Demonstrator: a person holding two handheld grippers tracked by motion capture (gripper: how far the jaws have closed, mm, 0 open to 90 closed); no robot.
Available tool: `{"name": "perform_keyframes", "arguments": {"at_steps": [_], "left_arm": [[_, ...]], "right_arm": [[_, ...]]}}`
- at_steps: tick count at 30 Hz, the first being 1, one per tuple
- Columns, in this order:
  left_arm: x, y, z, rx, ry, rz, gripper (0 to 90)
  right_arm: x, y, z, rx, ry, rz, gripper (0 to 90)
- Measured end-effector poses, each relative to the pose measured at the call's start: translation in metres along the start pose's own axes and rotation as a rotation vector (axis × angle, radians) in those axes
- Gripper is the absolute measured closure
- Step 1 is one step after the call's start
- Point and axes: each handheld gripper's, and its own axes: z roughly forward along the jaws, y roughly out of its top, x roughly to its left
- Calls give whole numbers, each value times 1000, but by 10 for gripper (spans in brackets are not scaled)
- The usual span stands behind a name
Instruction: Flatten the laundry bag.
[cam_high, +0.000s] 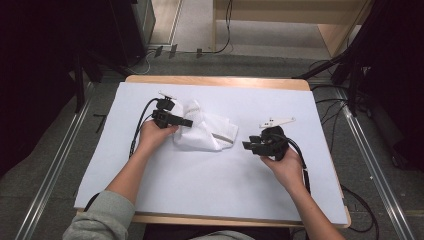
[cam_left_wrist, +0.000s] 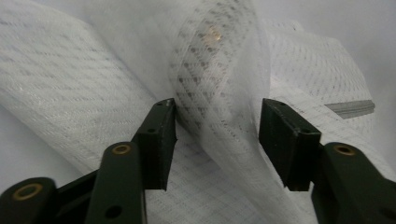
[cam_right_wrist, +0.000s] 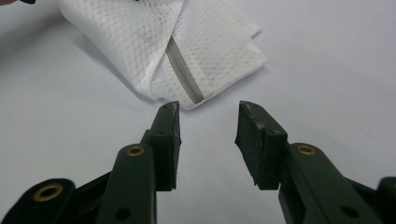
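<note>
A crumpled white mesh cloth (cam_high: 205, 131) lies on the white sheet a little left of the table's middle. A grey strip (cam_right_wrist: 184, 72) runs along its near corner. My left gripper (cam_high: 187, 122) reaches into the cloth's left side. In the left gripper view a raised, loose fold of the mesh (cam_left_wrist: 219, 70) stands between the jaws of my left gripper (cam_left_wrist: 217, 126), which are well apart and do not squeeze it. My right gripper (cam_high: 247, 142) hovers right of the cloth. In the right gripper view it (cam_right_wrist: 208, 121) is open with nothing in it, just short of the cloth's corner (cam_right_wrist: 205, 42).
The white sheet (cam_high: 200, 185) covers most of the wooden table (cam_high: 215, 80). Bare sheet stretches in front of the cloth and to the right. Dark stands and cables (cam_high: 340, 110) flank the table on the floor.
</note>
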Motion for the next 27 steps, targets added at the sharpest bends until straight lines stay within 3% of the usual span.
{"name": "perform_keyframes", "arguments": {"at_steps": [3, 4, 8, 11, 19, 21, 27], "left_arm": [[0, 0, 1, 16, -3, -11, 570], [0, 0, 1, 21, -17, -13, 648], [-2, -1, 2, 25, -30, -14, 783], [-5, 0, 1, 19, -24, 11, 854], [-24, 4, -17, -27, -40, 81, 875], [-37, 5, -28, -45, -43, 123, 875], [-59, 4, -41, -81, -65, 177, 869]], "right_arm": [[-1, -1, 0, 2, -8, 5, 610], [-2, -1, 0, 2, -9, 5, 610], [-3, -1, 2, 4, -11, 0, 611], [-3, -1, 2, 8, -18, -2, 612], [-8, -2, -1, 4, -29, 3, 615], [-9, -2, -1, 1, -33, 6, 615], [-14, -3, -2, 1, -46, 11, 616]]}}
